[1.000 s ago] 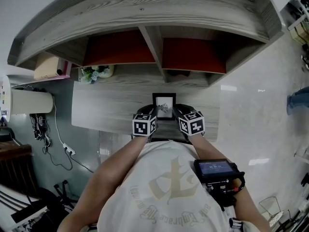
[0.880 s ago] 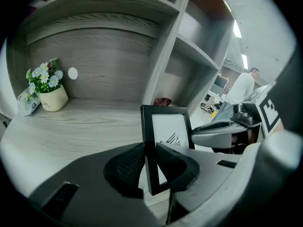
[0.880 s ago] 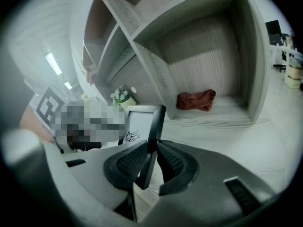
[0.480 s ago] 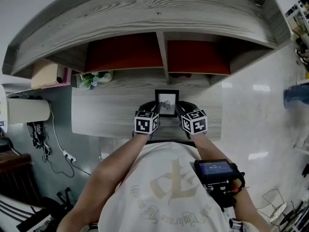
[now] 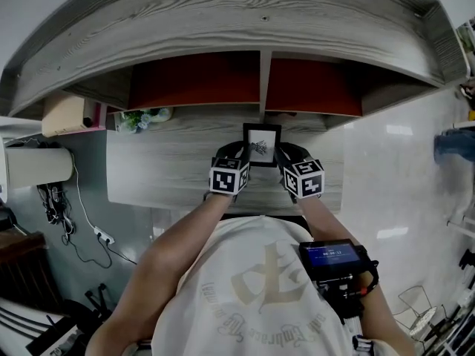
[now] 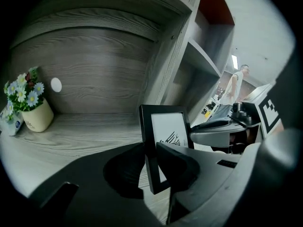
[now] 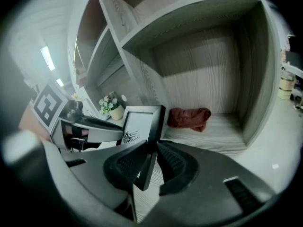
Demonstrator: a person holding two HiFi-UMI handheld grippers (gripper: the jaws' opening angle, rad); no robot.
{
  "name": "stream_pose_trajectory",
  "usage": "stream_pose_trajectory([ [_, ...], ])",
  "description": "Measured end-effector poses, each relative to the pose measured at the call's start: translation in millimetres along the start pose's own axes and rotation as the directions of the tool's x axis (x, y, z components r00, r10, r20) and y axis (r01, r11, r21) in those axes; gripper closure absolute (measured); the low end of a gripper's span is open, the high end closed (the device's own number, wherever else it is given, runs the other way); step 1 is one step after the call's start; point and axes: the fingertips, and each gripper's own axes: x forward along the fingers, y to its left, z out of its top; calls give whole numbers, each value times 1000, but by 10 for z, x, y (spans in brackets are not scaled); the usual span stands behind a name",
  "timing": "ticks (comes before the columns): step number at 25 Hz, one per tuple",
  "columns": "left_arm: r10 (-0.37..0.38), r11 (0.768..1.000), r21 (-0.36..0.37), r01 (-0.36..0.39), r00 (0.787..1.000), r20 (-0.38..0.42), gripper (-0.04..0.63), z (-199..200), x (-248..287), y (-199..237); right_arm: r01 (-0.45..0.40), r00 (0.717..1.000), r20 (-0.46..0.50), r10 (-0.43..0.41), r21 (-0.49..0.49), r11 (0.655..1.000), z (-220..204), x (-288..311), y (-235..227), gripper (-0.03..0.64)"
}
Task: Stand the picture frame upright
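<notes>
Left gripper [image 6: 152,170] and right gripper [image 7: 149,167] pinch the picture frame [image 5: 262,144] at its nine and three o'clock edges; uneven release could topple it

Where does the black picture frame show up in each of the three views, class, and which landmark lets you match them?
Head view: picture frame in the upper centre, just below the shelf divider.
Left gripper view: centre, its left edge nearest the camera.
Right gripper view: centre-left, its right edge nearest.
Shared landmark: the flower pot, left of the frame in all three.
</notes>
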Motion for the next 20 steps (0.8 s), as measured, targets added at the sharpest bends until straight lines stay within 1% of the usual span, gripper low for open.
stream_pose_trajectory([
  [9, 14, 1000, -12, -14, 1000, -6, 509, 4, 76, 71, 0, 1000, 26, 0, -1, 1000, 91, 65, -43, 545],
  [20, 26, 1000, 12, -26, 1000, 1, 515, 57, 157, 118, -4, 999, 33, 5, -11, 1000, 160, 150, -114, 545],
])
